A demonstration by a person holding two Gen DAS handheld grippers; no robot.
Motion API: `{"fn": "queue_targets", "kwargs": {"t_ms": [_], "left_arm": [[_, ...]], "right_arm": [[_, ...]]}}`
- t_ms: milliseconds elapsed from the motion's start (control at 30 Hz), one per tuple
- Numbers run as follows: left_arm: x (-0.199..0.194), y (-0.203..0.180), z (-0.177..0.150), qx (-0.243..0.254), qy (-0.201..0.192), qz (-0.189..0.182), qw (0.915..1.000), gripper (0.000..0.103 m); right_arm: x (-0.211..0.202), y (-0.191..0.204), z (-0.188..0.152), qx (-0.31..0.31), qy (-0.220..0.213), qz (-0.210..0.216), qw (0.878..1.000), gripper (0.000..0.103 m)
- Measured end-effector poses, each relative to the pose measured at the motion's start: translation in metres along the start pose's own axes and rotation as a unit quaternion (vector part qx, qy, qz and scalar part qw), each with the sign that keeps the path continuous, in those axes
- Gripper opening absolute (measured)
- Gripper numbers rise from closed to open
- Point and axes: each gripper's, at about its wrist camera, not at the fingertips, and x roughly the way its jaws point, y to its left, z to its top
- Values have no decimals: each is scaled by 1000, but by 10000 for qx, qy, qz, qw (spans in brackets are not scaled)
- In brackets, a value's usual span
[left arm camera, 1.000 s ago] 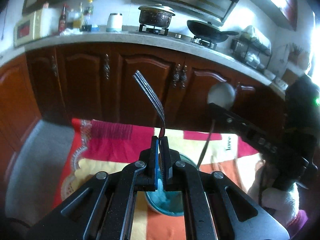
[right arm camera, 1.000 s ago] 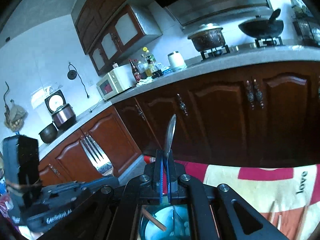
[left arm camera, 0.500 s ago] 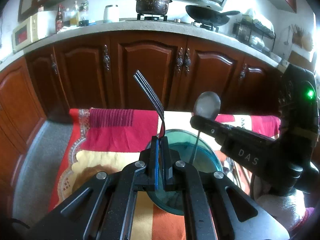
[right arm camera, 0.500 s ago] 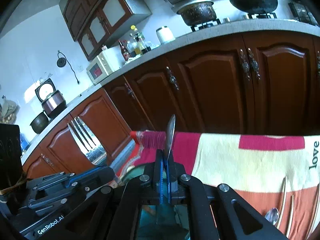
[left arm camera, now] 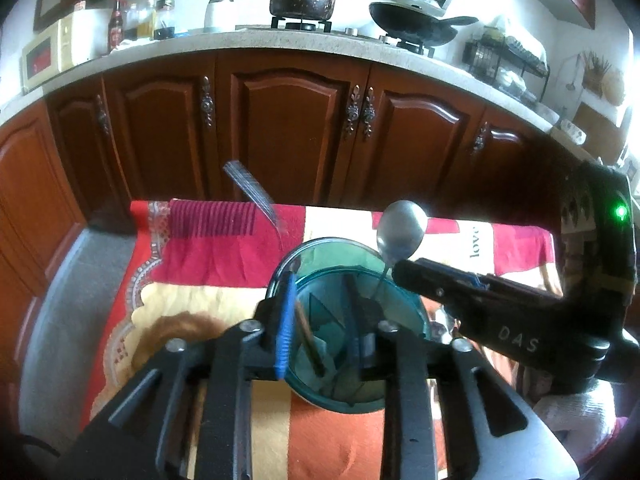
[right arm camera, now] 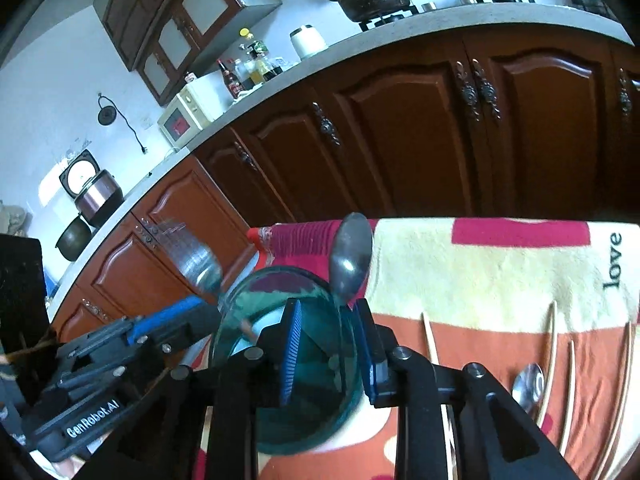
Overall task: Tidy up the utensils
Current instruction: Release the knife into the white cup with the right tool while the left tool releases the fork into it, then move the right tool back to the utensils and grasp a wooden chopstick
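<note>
Fork and spoon let go over the teal cup

Here both grippers sit over the teal cup (left arm camera: 348, 328) on the patterned cloth (left arm camera: 208, 264), and both sets of jaws are opening. The left gripper (left arm camera: 320, 320) stands fairly wide with its blue pad (left arm camera: 285, 332) clear of the fork (left arm camera: 252, 192), which is smeared by motion and looks to be dropping, tines up, toward the cup's far rim. The right gripper (right arm camera: 328, 344) is narrower; the spoon (right arm camera: 351, 260) stands bowl-up with its stem running down just beside the right-hand pad, and whether that pad touches the stem I cannot tell.

The risks, as I judge them: the fork leans out past the rim, so it could strike the edge and tip out onto the cloth. The spoon's stem could drag on a pad and fall crooked. Two pieces landing at once might rock the light cup. More spoons (right arm camera: 528, 384) and chopsticks (right arm camera: 430, 336) lie on the cloth to the right, not yet collected
</note>
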Motion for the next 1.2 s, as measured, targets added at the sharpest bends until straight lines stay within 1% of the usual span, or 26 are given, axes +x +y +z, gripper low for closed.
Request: {"fn": "queue_targets", "kwargs": {"t_ms": [133,233,333,500,700,767,833,867,1000,1133,1200], "left_arm": [[-4,0,-2,-23,25,24,10000,29],[-11,1,-4,-48,17,47,10000,30],[-17,0,-7,-69,6,70,10000,34],[-29,-4,-13,-30,-21,94,9999,35],[-45,-11,-19,-62,-44,-14,10000,36],[-51,-13,-21,-102,-52,-89,9999,38],[-56,-16,-24,-143,-52,-172,9997,40],[-58,-19,-27,-147,-37,-206,9997,40],[-59,-30,-36,-107,50,-281,9995,40],[-56,-41,-48,-49,197,-349,9992,40],[-54,-45,-54,-27,275,-357,9990,40]], "right_arm": [[-6,1,-5,-10,25,-31,10000,25],[-11,2,-9,-4,37,-23,10000,25],[-16,4,-14,-10,58,-39,10000,25],[-28,8,-23,-23,49,-57,10000,25],[-50,7,-37,62,-9,-121,9999,25],[-59,5,-42,74,-26,-179,9998,26],[-70,-1,-49,64,-17,-303,9995,29],[-75,-6,-53,78,21,-440,9990,30],[-82,-31,-71,289,137,-722,9969,30],[-74,-58,-89,567,379,-890,9937,30],[-63,-66,-97,631,530,-889,9926,30]]}}
